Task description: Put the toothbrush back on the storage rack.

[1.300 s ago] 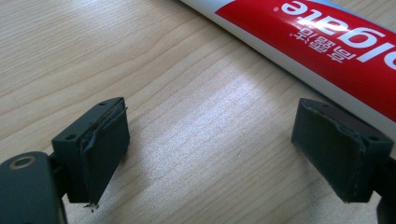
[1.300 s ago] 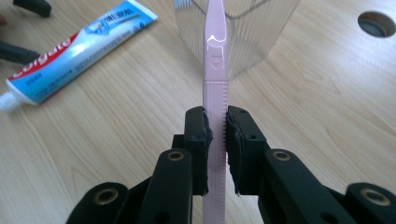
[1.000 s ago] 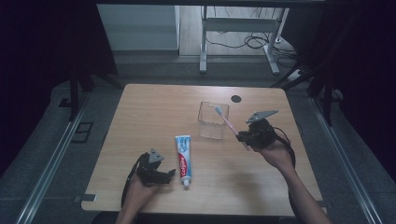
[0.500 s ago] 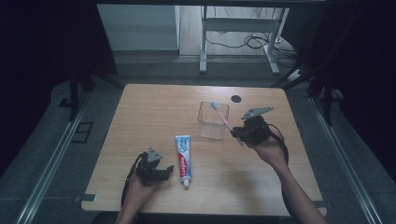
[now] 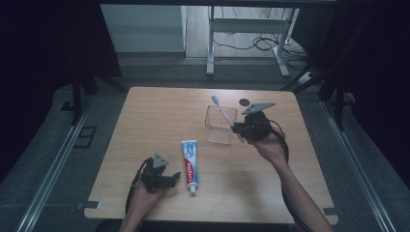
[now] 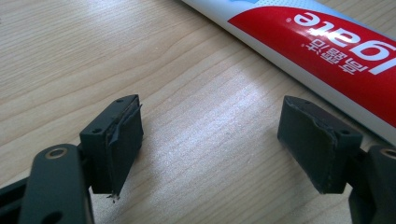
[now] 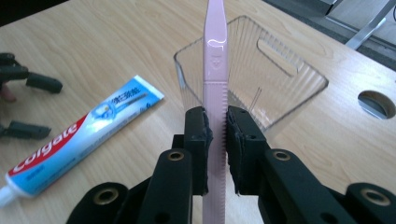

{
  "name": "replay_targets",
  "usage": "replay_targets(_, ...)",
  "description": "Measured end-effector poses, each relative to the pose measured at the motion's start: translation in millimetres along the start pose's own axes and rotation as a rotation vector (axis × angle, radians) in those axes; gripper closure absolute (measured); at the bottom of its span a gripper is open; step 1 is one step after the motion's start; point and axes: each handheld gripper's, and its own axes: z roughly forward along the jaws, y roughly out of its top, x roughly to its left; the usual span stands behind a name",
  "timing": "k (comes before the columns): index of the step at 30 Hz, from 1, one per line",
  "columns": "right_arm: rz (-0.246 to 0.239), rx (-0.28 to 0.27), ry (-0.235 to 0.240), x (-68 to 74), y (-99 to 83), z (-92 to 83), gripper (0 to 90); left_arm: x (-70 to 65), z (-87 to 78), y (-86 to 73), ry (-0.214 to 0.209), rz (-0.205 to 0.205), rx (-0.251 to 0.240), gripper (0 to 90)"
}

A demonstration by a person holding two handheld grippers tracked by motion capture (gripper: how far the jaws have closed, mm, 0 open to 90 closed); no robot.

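I work over the pale wooden table, and I place everything by the clear ribbed plastic box standing on it. The red, white and blue toothpaste tube lies flat on the near left side of that box, well apart from it, cap toward me. My left gripper rests on the table just beside the tube's near end, further left; its jaws have just been opening a little and stand wide with bare wood between them, the tube just outside the right one. My right gripper hangs at the box's right edge, clamped on the slim pink plastic toothbrush low on its handle, the brush slanting up over the box with its head above the far rim.

I judge the toothbrush light, stiff and rather slick, so the ridged grip section, where the pads sit now, is the sound hold. The box looks thin-walled and light, easily nudged.
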Motion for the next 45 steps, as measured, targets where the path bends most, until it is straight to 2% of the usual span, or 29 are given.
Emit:
replay_targets(15,0.025,-0.038,-0.022,-10.8,24.2,23.8,78.6,-0.4,0.6,0.3,-0.008,0.007,0.011,17.3)
replay_targets(28,0.044,-0.055,-0.051,-20.4,38.0,45.9,78.6,-0.7,1.2,0.4,-0.012,0.011,0.013,14.8)
replay_targets(36,0.055,-0.049,-0.069,-25.8,35.9,59.9,78.6,-0.8,1.3,0.4,-0.013,0.009,0.012,14.7)
replay_targets(45,0.077,0.0,-0.061,-28.5,22.2,77.8,78.5,-0.7,1.2,0.4,-0.013,0.011,0.014,14.7)
